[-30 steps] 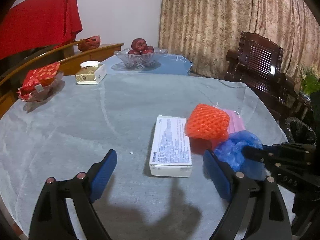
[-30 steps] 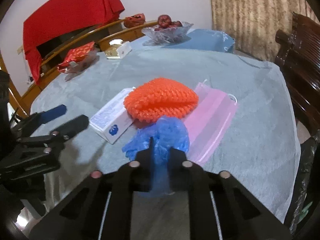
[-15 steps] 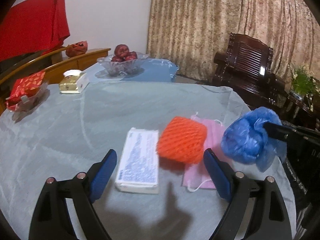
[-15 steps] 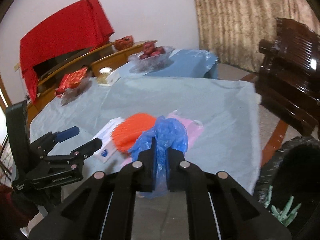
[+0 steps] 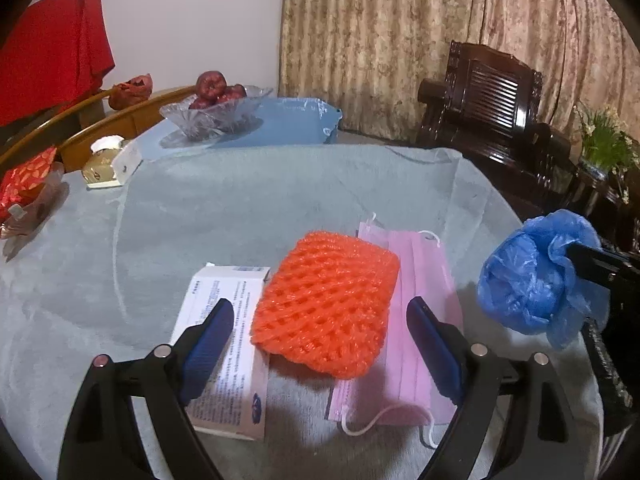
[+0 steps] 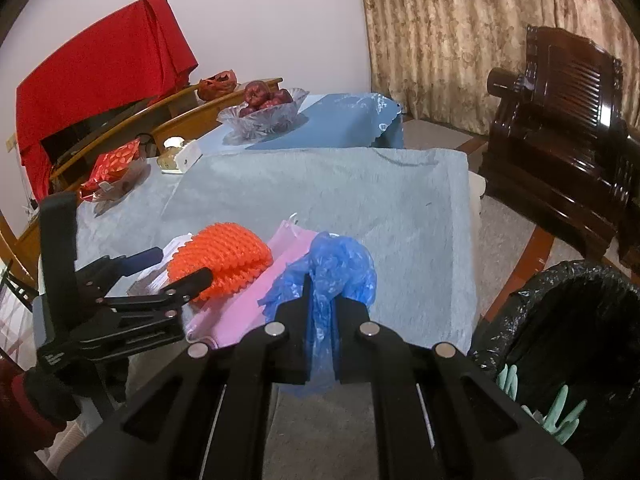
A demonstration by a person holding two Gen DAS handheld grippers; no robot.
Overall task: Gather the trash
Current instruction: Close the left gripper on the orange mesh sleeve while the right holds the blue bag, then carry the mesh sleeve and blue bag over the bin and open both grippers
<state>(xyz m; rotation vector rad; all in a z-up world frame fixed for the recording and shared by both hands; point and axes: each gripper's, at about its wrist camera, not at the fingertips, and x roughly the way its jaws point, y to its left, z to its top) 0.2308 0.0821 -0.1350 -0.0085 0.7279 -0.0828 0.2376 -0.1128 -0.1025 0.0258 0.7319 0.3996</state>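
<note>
My right gripper [image 6: 322,300] is shut on a crumpled blue plastic bag [image 6: 334,270] and holds it in the air past the table's right edge; the bag also shows in the left wrist view [image 5: 532,276]. My left gripper [image 5: 320,332] is open, its blue pads either side of an orange foam net [image 5: 326,304]. The net lies on a pink face mask [image 5: 424,292] beside a white box [image 5: 224,344]. A bin with a black liner [image 6: 568,320] stands on the floor at the right, with something pale green inside.
The table has a grey-blue cloth [image 5: 240,200]. At its far side are a glass bowl of red fruit [image 5: 216,108], a tissue box [image 5: 110,164] and a red packet [image 5: 24,184]. A dark wooden chair [image 6: 560,120] stands at the right.
My right gripper has lifted the blue bag off the table and carried it right, towards the bin. My left gripper has moved right from the white box to straddle the orange net.
</note>
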